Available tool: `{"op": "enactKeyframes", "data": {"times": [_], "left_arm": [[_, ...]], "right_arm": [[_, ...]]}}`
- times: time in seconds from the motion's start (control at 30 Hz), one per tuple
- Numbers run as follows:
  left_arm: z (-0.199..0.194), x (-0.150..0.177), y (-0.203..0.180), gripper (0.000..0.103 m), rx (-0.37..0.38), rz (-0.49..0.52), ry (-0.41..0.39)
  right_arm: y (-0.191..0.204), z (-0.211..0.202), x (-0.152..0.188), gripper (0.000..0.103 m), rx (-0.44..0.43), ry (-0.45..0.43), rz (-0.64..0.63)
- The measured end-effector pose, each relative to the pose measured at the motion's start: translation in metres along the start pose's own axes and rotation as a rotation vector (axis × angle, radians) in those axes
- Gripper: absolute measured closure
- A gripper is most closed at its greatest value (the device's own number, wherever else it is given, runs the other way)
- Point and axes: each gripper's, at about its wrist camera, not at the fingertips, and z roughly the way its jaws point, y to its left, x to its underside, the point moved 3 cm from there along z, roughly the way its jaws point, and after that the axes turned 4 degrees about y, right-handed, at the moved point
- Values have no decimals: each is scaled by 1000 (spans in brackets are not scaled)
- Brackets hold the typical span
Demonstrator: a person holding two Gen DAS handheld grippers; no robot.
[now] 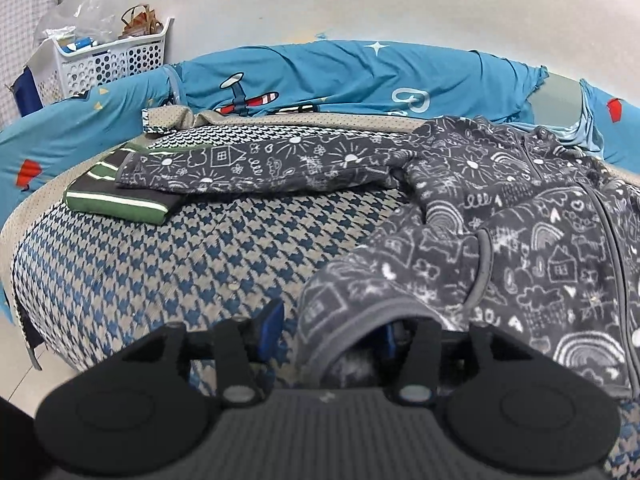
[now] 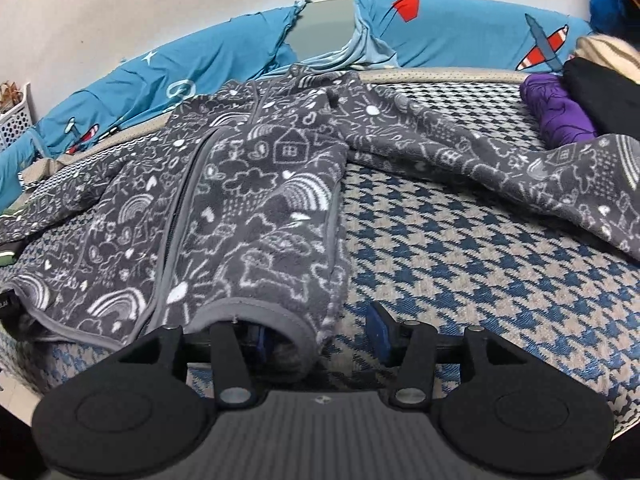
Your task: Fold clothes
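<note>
The grey doodle-print fleece jacket (image 2: pixel 256 184) lies face up, zipped, on the houndstooth bedcover (image 2: pixel 460 248), sleeves spread to either side, one (image 1: pixel 256 164) draped over a folded green striped garment (image 1: pixel 120 196). Both grippers sit at its hem. The left gripper (image 1: pixel 330 326) has its jaws apart, one blue pad (image 1: pixel 389 336) under the hem edge; the right gripper (image 2: pixel 320 330) likewise, not clamped. The risk (a judgement): the thick fleece slips free or bunches unevenly if either closes on too little cloth.
</note>
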Motion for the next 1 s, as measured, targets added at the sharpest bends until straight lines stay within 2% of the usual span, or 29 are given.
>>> {"op": "enactKeyframes", "data": {"times": [0.13, 0.2, 0.27, 0.3, 0.37, 0.53, 0.73, 0.87, 1.0], "left_arm": [[8, -4, -5, 58, -5, 11, -19], [10, -5, -10, 58, -5, 35, -35], [11, -6, -14, 60, -5, 51, -48], [12, -6, -16, 62, -4, 57, -53], [14, -7, -15, 80, 7, 37, -47], [11, -11, -5, 94, 19, -33, -47], [-7, -19, 21, 94, 40, -173, -50], [-19, -22, 33, 94, 37, -229, -43], [-30, -22, 43, 94, 30, -276, -36]], "right_arm": [[-1, 3, -1, 59, 8, -14, 19], [-1, 4, -1, 66, 22, -23, 21], [-1, 6, -2, 85, 32, -30, 15], [0, 6, -3, 89, 33, -31, 11], [2, 6, -3, 95, 37, -36, 6], [4, -8, -6, 96, 35, -83, 0], [13, -44, -7, 97, 66, -224, -34], [23, -68, -4, 97, 89, -326, -97], [26, -77, -2, 97, 117, -334, -137]]}}
